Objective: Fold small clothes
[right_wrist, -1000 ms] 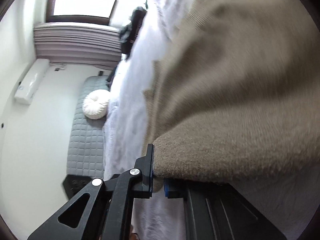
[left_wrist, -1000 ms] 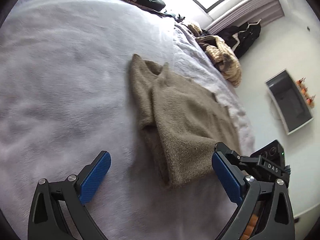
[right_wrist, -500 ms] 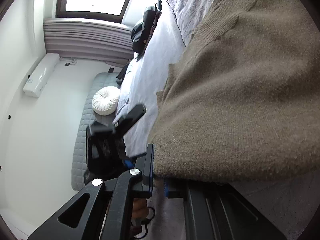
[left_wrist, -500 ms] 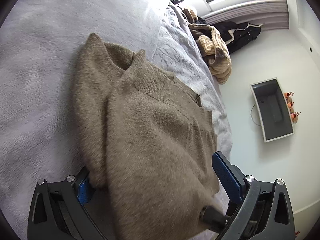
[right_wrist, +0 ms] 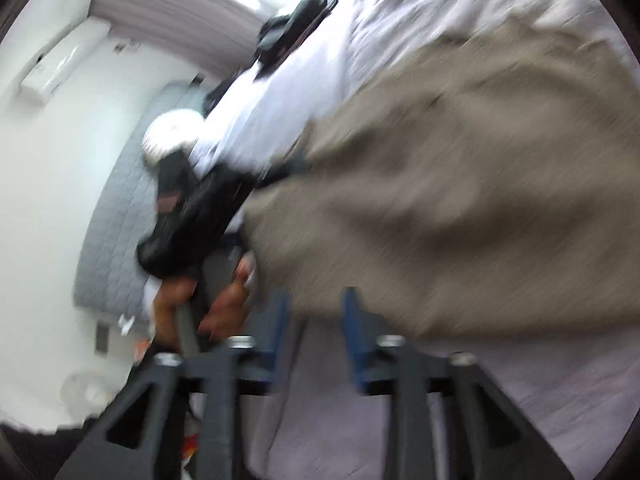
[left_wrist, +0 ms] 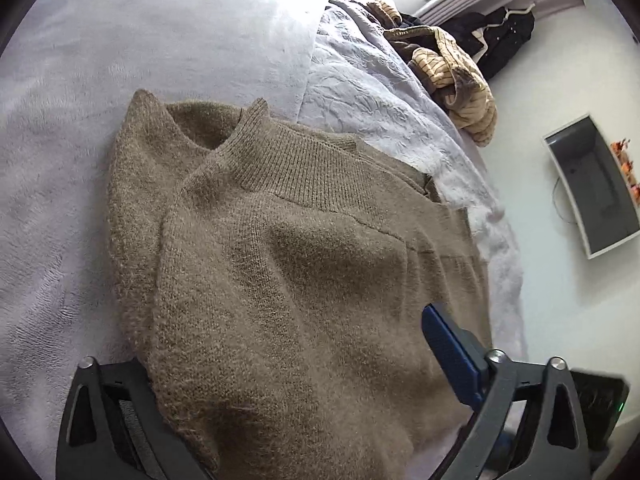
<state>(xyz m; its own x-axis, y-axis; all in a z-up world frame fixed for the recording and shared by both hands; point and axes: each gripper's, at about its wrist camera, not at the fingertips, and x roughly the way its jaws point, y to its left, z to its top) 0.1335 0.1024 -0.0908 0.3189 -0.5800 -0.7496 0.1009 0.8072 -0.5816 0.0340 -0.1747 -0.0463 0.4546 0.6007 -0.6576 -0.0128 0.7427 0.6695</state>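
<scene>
The brown knitted sweater (left_wrist: 304,264) lies folded on the pale fleece blanket (left_wrist: 132,36) of the bed, its ribbed collar pointing away from the left gripper (left_wrist: 280,396) and its near edge running down between that gripper's jaws. The left jaws stand wide, one on each side of the folded sweater; the blue pad (left_wrist: 448,344) on the right finger is clear of the knit, while the left finger is partly buried under the sweater's edge. These jaws have just been closing a little, with the sweater between them, though they are not pressing on it. Beyond the sweater, up and to the right of the left gripper, a striped tan garment (left_wrist: 452,64) is bunched at the bed's edge, with a dark garment (left_wrist: 500,36) behind it. In the blurred right wrist view, the right gripper (right_wrist: 314,328) has its jaws parted, having just been opening; the sweater's edge (right_wrist: 460,208) lies just ahead of its blue fingertips (right_wrist: 356,312), and nothing is gripped between them. To the left of the right gripper, the person's hand (right_wrist: 224,304) holds the handle of the left gripper.
</scene>
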